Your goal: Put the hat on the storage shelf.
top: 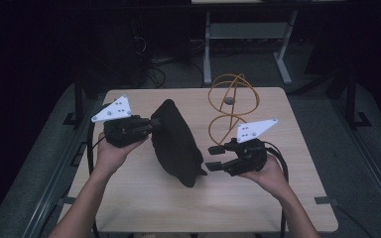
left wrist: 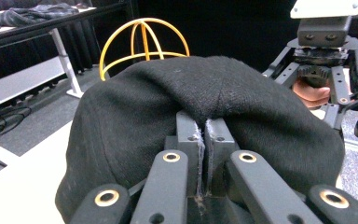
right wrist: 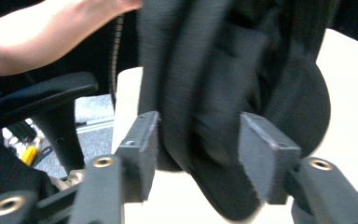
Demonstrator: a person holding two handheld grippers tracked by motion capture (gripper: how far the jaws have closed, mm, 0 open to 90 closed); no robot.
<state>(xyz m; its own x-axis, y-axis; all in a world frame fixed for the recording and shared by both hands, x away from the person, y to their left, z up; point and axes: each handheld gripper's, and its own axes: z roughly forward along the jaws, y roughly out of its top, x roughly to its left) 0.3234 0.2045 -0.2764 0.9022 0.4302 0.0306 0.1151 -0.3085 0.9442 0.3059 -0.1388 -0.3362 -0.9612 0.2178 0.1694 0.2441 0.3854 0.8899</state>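
Note:
A black fabric cap is lifted at its left side above the wooden table, its lower tip near the table top. My left gripper is shut on a pinched fold of the cap, and the cloth bunches around the closed jaws of the left gripper. My right gripper stands open at the cap's lower right end. In the right gripper view, a blurred fold of the cap hangs between the spread pads of the right gripper, with a gap at the left pad.
A yellow wire stand rises at the back right of the table, behind the cap. A white desk frame stands on the floor beyond. A black chair armrest lies beside the table's near edge.

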